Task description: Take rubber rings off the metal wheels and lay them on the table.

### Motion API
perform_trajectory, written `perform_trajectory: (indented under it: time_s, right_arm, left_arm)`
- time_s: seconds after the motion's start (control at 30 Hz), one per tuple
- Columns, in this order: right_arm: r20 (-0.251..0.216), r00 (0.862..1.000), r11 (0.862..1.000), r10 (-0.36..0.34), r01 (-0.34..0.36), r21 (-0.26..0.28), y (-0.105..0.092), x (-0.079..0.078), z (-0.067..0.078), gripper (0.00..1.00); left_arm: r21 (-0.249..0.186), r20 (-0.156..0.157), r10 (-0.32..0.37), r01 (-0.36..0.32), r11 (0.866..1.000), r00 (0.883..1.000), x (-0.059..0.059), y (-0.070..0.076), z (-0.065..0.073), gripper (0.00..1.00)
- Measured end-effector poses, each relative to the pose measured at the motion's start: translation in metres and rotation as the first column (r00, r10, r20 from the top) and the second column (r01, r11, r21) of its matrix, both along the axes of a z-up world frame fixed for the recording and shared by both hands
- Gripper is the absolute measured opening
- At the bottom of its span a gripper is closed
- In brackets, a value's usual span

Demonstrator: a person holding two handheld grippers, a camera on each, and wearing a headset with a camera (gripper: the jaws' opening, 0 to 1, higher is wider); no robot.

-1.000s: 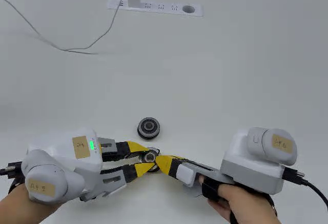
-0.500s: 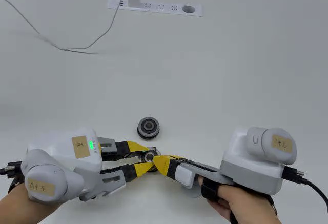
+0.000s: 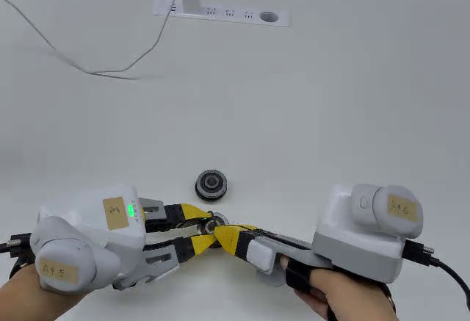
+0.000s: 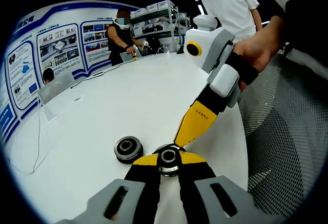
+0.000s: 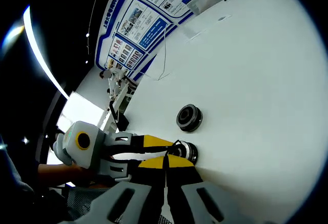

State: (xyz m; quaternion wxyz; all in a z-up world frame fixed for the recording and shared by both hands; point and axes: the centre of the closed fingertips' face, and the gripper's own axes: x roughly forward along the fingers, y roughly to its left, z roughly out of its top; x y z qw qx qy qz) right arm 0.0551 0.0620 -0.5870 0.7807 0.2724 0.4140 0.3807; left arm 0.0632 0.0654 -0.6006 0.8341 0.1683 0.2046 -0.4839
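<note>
My left gripper [image 3: 206, 227] is shut on a small metal wheel [image 3: 214, 223] and holds it just above the white table [image 3: 330, 115]. In the left gripper view the wheel [image 4: 168, 156] sits between my yellow jaws [image 4: 169, 163]. My right gripper [image 3: 222, 235] comes in from the right with its jaws pressed together at the wheel's rim, pinching the thin black rubber ring [image 5: 178, 145]. In the right gripper view the held wheel [image 5: 186, 152] lies just past my jaw tips [image 5: 165, 163]. A second wheel [image 3: 211, 184] with its black ring on lies flat on the table behind them.
A white power strip [image 3: 220, 11] lies at the table's far edge, with a plug and a grey cable [image 3: 95, 70] trailing left. In the left gripper view, people [image 4: 230, 3] stand beyond the table and a mesh chair [image 4: 287, 147] is at right.
My right gripper has edged a little to the left against the held wheel. The left gripper and the wheel on the table have stayed put.
</note>
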Motion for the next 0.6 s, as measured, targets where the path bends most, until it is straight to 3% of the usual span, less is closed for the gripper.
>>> perform_trajectory:
  time_s: [0.3, 0.6]
  right_arm:
    - [-0.028, 0.999, 0.999, -0.028, 0.029, 0.024, -0.0015, -0.0004, 0.0004, 0.01]
    - [-0.054, 0.997, 0.999, -0.047, 0.048, 0.024, 0.0003, 0.0023, -0.0021, 0.01]
  left_arm:
    - [0.008, 0.004, 0.006, -0.006, 1.000, 1.000, 0.0001, 0.0011, -0.0005, 0.13]
    - [0.011, -0.021, 0.010, -0.009, 1.000, 1.000, 0.0001, 0.0005, 0.0000, 0.13]
